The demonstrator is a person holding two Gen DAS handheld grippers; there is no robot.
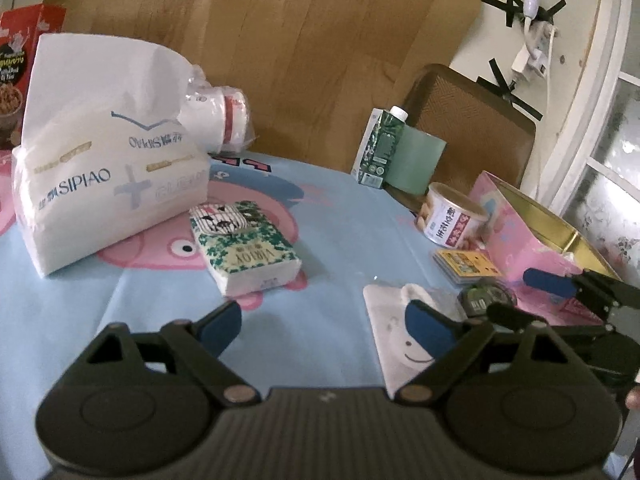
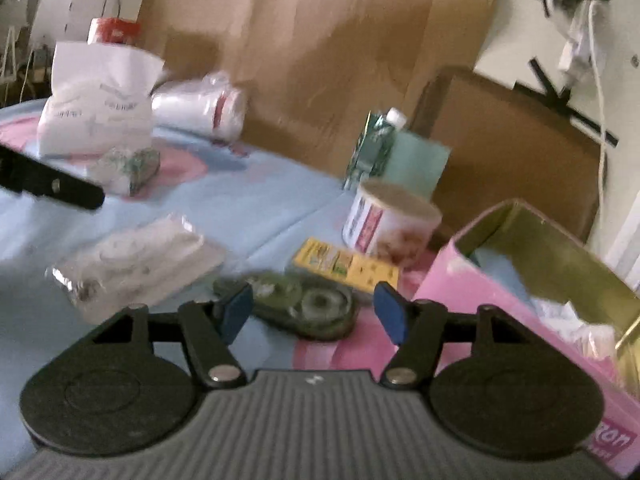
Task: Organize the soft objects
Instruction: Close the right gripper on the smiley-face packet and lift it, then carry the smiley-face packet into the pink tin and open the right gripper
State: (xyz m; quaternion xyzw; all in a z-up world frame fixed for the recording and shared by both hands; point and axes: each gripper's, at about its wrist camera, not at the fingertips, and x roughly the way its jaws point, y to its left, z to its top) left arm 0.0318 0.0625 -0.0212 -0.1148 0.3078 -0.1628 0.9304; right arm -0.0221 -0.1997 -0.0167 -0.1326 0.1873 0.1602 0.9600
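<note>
Both your left gripper point(image 1: 326, 324) and right gripper point(image 2: 314, 312) stand open, empty. The pink box point(image 2: 480, 300), lower right, holds something pale; the tissue packs point(image 1: 248, 252), centre-left, remain outside.

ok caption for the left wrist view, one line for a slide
Open left gripper hovers over the blue tablecloth between a small tissue pack and a flat plastic packet.

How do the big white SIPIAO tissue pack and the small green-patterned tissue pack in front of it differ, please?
The SIPIAO tissue pack is much larger and stands tall, its wrapper top loose; the green-patterned tissue pack is small and lies flat. The big one is plain white with blue lettering; the small one carries green leaf print. Only the small pack bears a striped item on top. Both are soft wrapped tissues resting on the blue tablecloth.
</note>
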